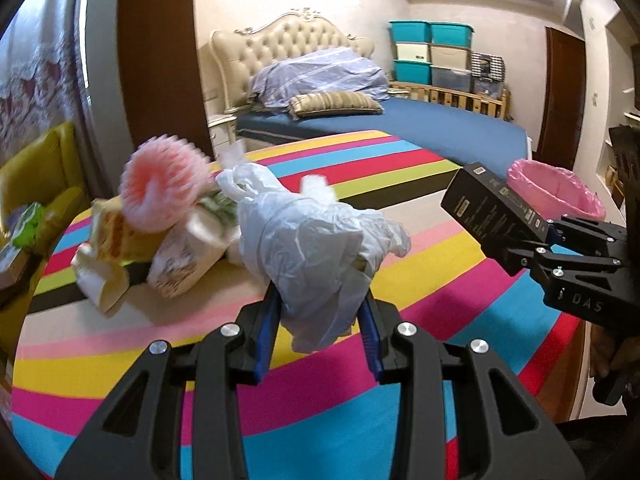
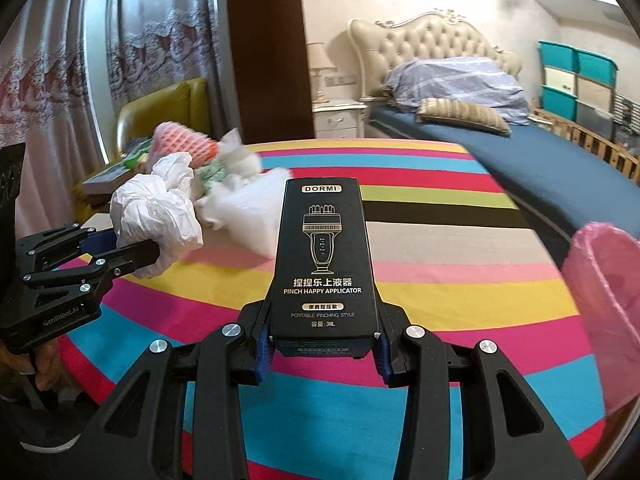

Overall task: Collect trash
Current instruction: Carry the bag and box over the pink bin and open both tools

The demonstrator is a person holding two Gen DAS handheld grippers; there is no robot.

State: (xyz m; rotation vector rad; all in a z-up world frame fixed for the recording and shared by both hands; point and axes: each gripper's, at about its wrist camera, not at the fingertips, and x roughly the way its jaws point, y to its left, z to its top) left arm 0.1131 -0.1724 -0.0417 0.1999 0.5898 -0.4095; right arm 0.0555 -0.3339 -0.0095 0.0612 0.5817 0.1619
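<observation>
**Both claws loaded above the striped desk**

Left wrist view: the left claw [image 1: 320, 312] is clenched on a crumpled white plastic bag [image 1: 316, 248], its blue pads pressing the bag from both sides and holding it off the striped desk [image 1: 440, 264]. Beyond the bag, toward the desk's far left edge, lies a blurred heap of trash: a pink foam fruit net [image 1: 168, 184], a yellow wrapper [image 1: 112, 232] and a pale printed packet [image 1: 180, 264]. At the right, the right claw [image 1: 548, 232] grips a black box [image 1: 492, 208], which points toward a bin lined with a pink bag [image 1: 556, 192] just past the desk's far right edge. A bed with a tufted headboard [image 1: 400, 124] stands behind.

Right wrist view: the right claw [image 2: 322, 344] is clenched on the black box [image 2: 324, 260], gripping its near end so the printed face lies up, lifted over the middle of the desk [image 2: 460, 280]. At the left, the left claw [image 2: 132, 256] holds the white bag [image 2: 156, 208] clear of the desk's left edge. The trash heap with the pink net [image 2: 184, 144] sits near the far left edge. The pink-lined bin [image 2: 608, 304] stands beside the desk's right edge.
</observation>
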